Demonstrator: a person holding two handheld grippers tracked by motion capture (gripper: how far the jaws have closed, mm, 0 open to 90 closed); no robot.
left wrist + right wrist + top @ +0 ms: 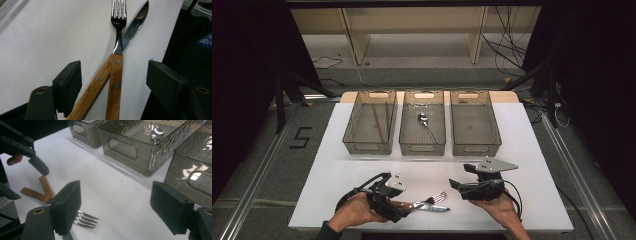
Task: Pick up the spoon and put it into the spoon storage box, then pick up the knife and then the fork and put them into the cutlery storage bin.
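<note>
Fork point(117, 37) and knife point(133, 25) handles cross between my left gripper's point(113, 82) spread jaws, untouched; my right gripper point(116, 206) gapes empty near the trays point(422, 148).

Fork point(119, 30) and knife point(135, 23) are shiny silver with brown wooden handles. The table point(342, 175) is white. The bins point(422, 122) are smoky grey with a rippled pattern.
</note>
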